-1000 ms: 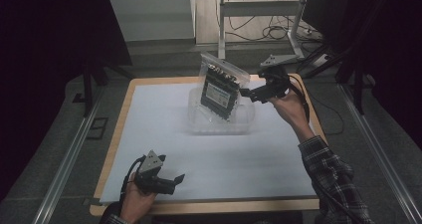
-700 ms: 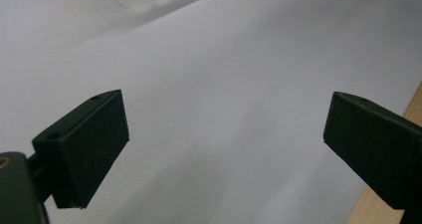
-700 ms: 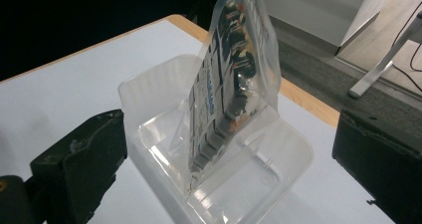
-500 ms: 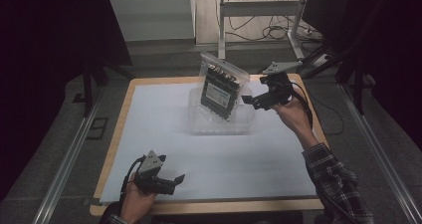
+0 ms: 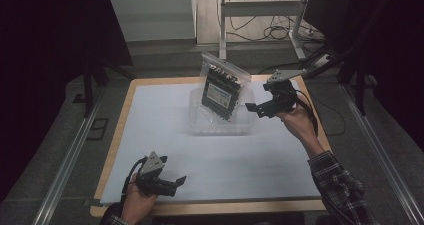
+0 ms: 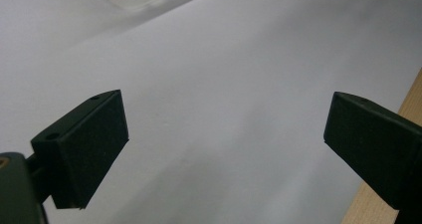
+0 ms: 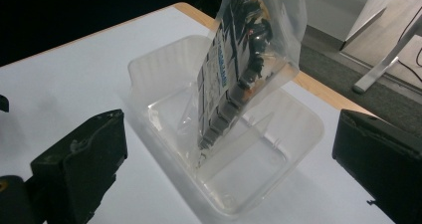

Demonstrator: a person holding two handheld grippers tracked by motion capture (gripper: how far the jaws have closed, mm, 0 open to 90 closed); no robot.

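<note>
A clear plastic bag (image 5: pixel 221 87) (image 7: pixel 249 59) holding a dark circuit-board-like part with a white label stands tilted inside a clear plastic tray (image 5: pixel 220 122) (image 7: pixel 278 154) at the back middle of the white sheet. My right gripper (image 5: pixel 256 110) (image 7: pixel 229 179) hangs open just right of the tray, apart from the bag, with nothing between its jaws. My left gripper (image 5: pixel 177 182) (image 6: pixel 224 154) rests open low over the sheet near the front left edge, also holding nothing.
The white sheet (image 5: pixel 220 160) covers a wooden table (image 5: pixel 210 207) whose edge shows at the front. Metal rails (image 5: pixel 70 155) run along both sides on the floor. A stand and cables (image 5: pixel 280 30) lie behind the table.
My right gripper has let go of the bag and drawn back to the right and a little down. The bag stays leaning in the tray. The left gripper has not moved.
</note>
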